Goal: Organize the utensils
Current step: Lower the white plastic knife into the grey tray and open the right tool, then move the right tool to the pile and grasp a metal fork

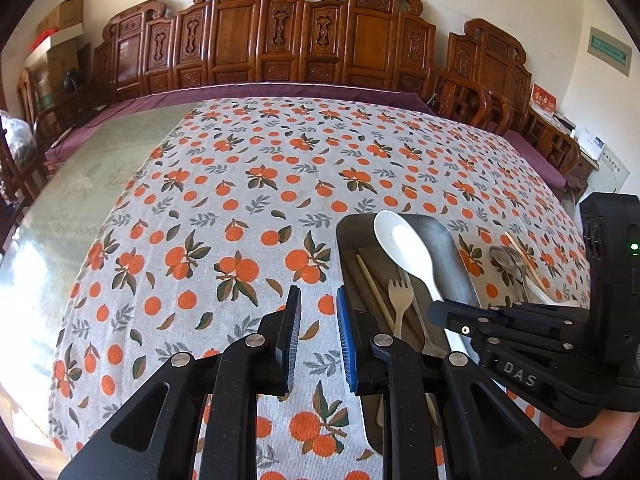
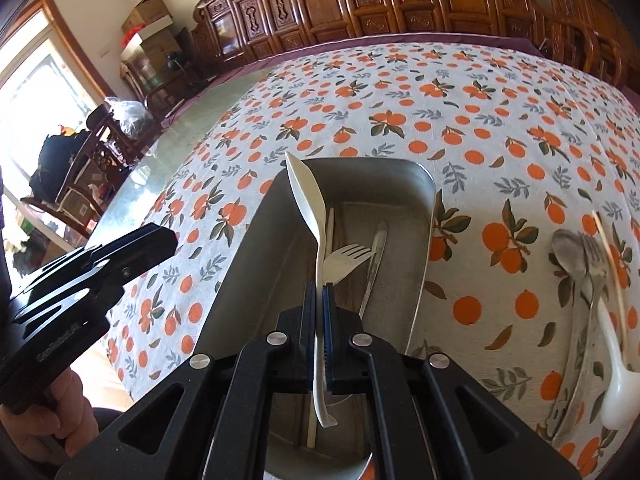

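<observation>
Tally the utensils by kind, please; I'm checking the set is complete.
Spoons: 3 (held white spoon, metal spoon, loose white spoon)
Forks: 2 (cream fork, metal fork)
Chopsticks: 2 (tray chopstick, cloth chopstick)
Metal handle, kind hidden: 1
Total: 8

On the table (image 2: 500, 92), a tray (image 2: 424, 216), near and centre. In the tray: fork (image 2: 346, 258), knife (image 2: 376, 260), chopstick (image 1: 374, 286). Over the tray, a spoon (image 2: 306, 196), clamped by the right gripper (image 2: 319, 312). Right of the tray, on the cloth, loose utensils (image 2: 588, 276). Left of the tray, the left gripper (image 1: 318, 344). Behind the table, chairs (image 1: 280, 36).
</observation>
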A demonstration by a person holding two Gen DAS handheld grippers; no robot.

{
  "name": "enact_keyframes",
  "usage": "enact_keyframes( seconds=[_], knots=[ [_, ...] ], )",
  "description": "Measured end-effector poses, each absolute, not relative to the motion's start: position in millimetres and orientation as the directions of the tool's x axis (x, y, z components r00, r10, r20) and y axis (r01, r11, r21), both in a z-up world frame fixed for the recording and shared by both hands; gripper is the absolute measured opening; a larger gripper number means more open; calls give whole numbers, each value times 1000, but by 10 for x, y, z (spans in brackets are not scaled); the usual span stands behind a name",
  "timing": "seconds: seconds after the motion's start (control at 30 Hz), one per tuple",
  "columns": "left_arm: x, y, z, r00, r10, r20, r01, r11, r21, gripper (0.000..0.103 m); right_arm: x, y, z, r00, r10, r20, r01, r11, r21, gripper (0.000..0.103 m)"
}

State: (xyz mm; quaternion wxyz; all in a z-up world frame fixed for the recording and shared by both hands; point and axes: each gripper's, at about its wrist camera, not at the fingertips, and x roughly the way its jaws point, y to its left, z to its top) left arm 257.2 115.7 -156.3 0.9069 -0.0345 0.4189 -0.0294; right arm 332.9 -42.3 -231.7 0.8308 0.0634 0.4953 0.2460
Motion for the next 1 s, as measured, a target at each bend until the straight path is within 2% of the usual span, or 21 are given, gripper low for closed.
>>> enact_keyframes(
  seconds=[0.33, 0.6, 0.7, 0.83, 1.0],
  knots=[
    [2574, 1162, -1565, 646, -80, -759, 22, 996, -86, 17, 3291, -354, -2325, 379, 503, -777, -369, 852, 372, 8],
    [2555, 1070, -1568, 647, -89, -757, 38, 996, -84, 18, 3082, -637, -2071, 476, 466, -746, -445, 859, 252, 8],
    [2548, 970, -1568, 648, -98, -755, 58, 995, -80, 25, 3002, -811, -1982, 511, 442, -737, -466, 863, 194, 8],
    [2541, 815, -1561, 645, -114, -756, 93, 993, -71, 26, 2943, -1052, -1917, 552, 399, -732, -476, 872, 117, 8],
    [2523, 562, -1551, 644, -133, -753, 139, 989, -55, 37, 2920, -1454, -1899, 585, 359, -727, -452, 889, 76, 8]
  ],
)
